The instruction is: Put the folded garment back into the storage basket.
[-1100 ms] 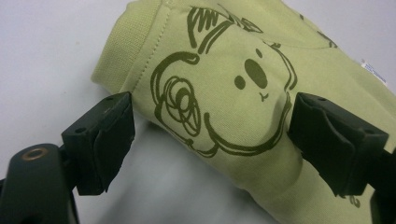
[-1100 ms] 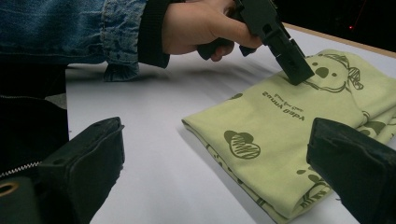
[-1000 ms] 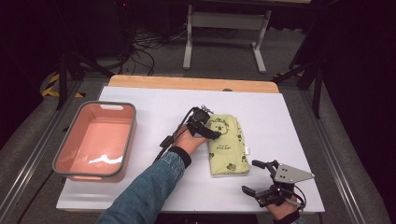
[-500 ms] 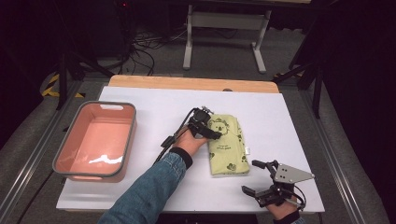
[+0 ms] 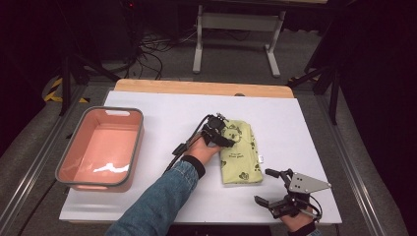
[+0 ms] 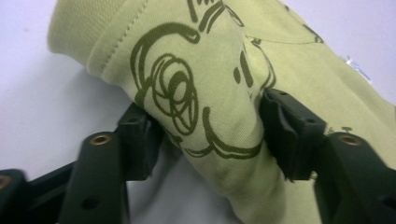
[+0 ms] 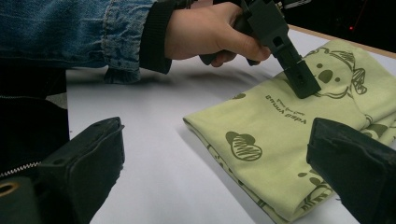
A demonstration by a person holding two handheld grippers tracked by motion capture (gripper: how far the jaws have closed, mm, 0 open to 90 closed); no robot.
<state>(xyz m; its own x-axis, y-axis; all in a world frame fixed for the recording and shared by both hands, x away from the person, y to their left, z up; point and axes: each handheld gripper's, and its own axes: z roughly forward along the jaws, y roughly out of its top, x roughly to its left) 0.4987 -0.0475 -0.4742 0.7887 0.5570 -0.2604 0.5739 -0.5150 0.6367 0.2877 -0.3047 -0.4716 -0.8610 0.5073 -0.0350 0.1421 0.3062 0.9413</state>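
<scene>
A folded light-green cloth (image 5: 242,158) with dark cartoon prints lies on the white table, right of centre. My left gripper (image 5: 225,136) sits on the cloth's near-left top corner. Its jaws have just been closing, and in the left gripper view the pads (image 6: 140,140) press a bunched fold of the cloth (image 6: 205,84) from both sides. My right gripper (image 5: 263,186) rests near the table's front right edge, jaws wide open with nothing between them. In the right gripper view, the cloth (image 7: 280,140) lies ahead and the left gripper (image 7: 299,77) presses down on it.
A salmon-pink bin (image 5: 134,142) with a grey rim stands on the left side of the table. A wooden strip (image 5: 201,87) runs along the table's far edge. A denim sleeve (image 5: 162,196) crosses the front middle.
</scene>
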